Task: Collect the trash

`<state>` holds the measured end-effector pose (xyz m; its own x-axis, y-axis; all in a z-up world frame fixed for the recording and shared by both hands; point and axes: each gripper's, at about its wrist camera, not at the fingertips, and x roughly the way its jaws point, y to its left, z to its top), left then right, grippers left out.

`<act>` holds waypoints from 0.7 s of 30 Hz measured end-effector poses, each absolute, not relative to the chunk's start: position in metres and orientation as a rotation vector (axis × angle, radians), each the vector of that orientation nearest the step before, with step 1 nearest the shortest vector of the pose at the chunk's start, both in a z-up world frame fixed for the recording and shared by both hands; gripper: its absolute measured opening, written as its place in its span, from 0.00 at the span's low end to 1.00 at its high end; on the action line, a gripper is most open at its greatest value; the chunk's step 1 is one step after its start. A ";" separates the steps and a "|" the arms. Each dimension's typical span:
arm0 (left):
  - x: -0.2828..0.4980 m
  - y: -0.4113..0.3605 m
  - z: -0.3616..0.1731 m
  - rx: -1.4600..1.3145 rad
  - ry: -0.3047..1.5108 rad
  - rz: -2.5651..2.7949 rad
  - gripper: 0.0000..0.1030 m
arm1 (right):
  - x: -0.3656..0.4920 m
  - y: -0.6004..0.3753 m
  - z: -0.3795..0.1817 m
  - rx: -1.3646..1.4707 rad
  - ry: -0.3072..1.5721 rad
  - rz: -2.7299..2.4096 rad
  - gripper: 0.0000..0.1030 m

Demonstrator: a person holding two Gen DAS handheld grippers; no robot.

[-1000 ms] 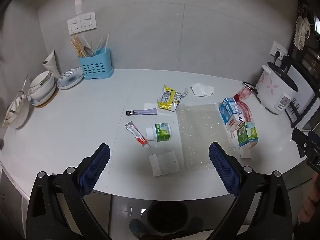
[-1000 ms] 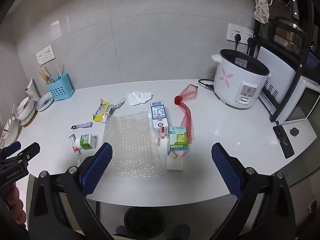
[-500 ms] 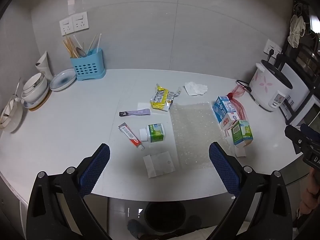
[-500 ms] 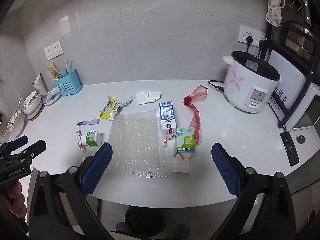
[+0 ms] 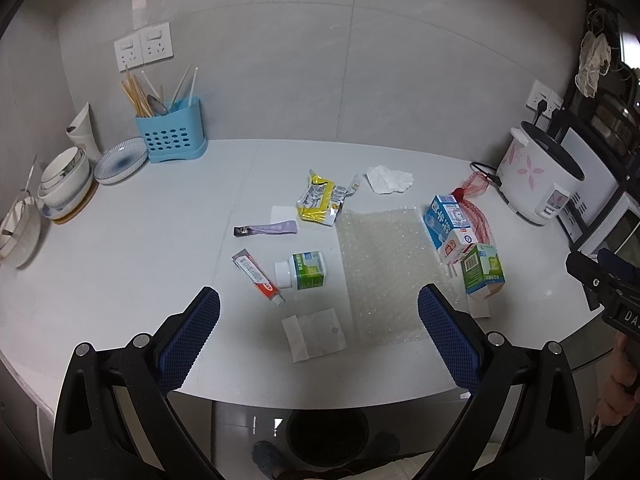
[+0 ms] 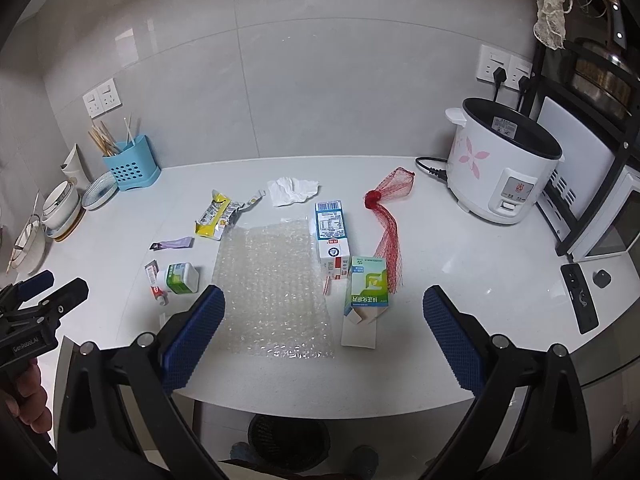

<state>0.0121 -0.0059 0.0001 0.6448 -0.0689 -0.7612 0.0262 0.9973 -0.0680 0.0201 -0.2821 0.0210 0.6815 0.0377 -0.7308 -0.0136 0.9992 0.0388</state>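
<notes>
Trash lies on the white counter (image 5: 120, 264): a bubble wrap sheet (image 5: 384, 268), a green box (image 5: 482, 270), a blue-white carton (image 5: 446, 220), red netting (image 6: 386, 232), a crumpled tissue (image 5: 388, 179), a yellow wrapper (image 5: 320, 200), a purple sachet (image 5: 268, 229), a red-white tube (image 5: 256, 276), a small green bottle (image 5: 304, 271) and a flat white packet (image 5: 316, 332). A black bin (image 6: 288, 440) stands on the floor below the counter edge. My left gripper (image 5: 318, 338) and right gripper (image 6: 324, 336) are open, empty, above the front edge.
A rice cooker (image 6: 500, 176) stands at the back right beside a black rack (image 6: 592, 128). A blue utensil holder (image 5: 172, 132), a plate (image 5: 120, 160) and stacked bowls (image 5: 64, 184) stand at the back left. A black remote (image 6: 578, 296) lies at the right.
Both grippers have shifted slightly, so the counter sits a little differently in view. Nothing on the counter has moved. Both grippers stay open.
</notes>
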 end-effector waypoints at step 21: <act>0.003 -0.008 0.005 -0.050 0.869 -0.062 0.94 | 0.019 -0.281 0.023 0.028 0.814 0.035 0.93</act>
<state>0.0026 -0.0077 0.0054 0.6444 -0.0745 -0.7611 0.0340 0.9971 -0.0688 0.0188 -0.2815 0.0229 0.6860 0.0420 -0.7264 -0.0207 0.9991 0.0382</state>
